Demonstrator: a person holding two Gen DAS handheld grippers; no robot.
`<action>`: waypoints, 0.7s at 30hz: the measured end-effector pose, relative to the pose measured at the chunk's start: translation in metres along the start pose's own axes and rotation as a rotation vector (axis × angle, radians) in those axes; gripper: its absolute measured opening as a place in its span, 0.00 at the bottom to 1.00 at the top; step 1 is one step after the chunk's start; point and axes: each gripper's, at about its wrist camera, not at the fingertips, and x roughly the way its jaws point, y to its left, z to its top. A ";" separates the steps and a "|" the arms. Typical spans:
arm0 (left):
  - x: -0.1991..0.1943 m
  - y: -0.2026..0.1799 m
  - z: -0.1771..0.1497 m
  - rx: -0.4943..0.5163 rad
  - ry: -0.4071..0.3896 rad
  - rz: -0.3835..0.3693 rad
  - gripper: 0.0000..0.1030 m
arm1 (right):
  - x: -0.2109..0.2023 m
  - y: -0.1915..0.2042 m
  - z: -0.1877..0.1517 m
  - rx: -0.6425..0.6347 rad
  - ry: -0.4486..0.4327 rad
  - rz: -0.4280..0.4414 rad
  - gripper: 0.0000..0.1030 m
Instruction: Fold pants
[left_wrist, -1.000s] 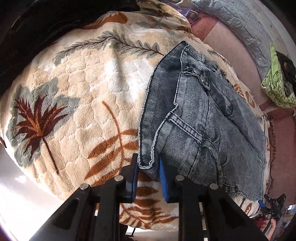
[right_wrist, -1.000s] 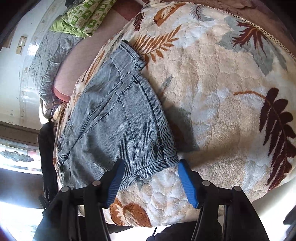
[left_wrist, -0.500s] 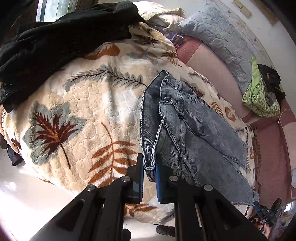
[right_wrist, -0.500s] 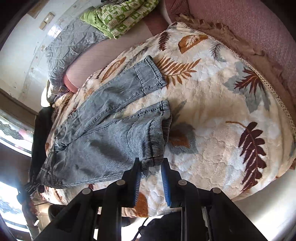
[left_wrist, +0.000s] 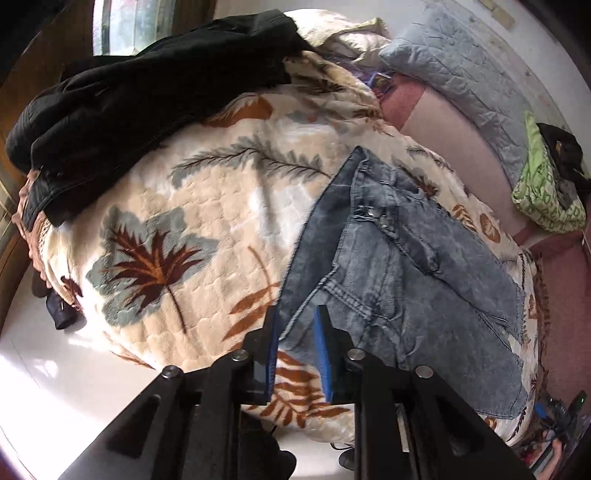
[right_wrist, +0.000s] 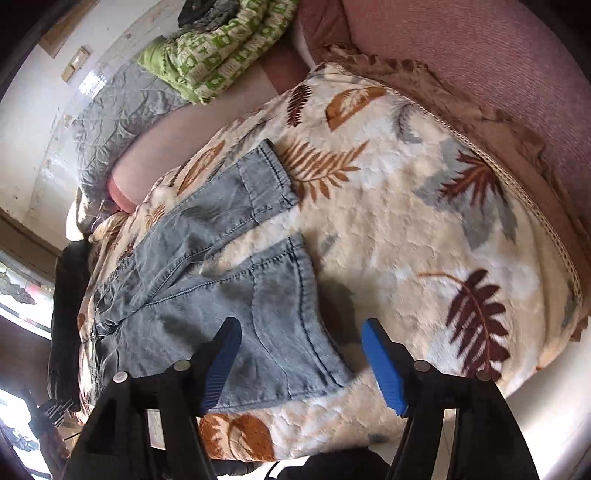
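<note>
My left tongs have just been opening, narrow gap, waistband edge of the pants between the pads, no clear pinch; my right tongs just opened wide over a leg hem, nothing gripped; pants lie on the leaf-print blanket on the bed, legs splayed apart

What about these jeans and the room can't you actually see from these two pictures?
- Left wrist view: the jeans waist corner sits between the left gripper jaws; contact is unclear.
- Right wrist view: the right gripper covers part of the near leg.
- Both views: the blanket hides the bed beneath.
</note>
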 end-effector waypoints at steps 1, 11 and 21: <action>0.003 -0.010 0.000 0.022 0.000 -0.003 0.31 | 0.008 0.002 0.010 -0.004 0.012 0.026 0.69; 0.044 -0.090 -0.029 0.221 0.038 -0.056 0.33 | 0.125 0.027 0.064 -0.122 0.241 -0.102 0.45; 0.100 -0.102 -0.042 0.289 0.087 0.025 0.35 | 0.110 0.078 0.062 -0.402 0.040 -0.320 0.19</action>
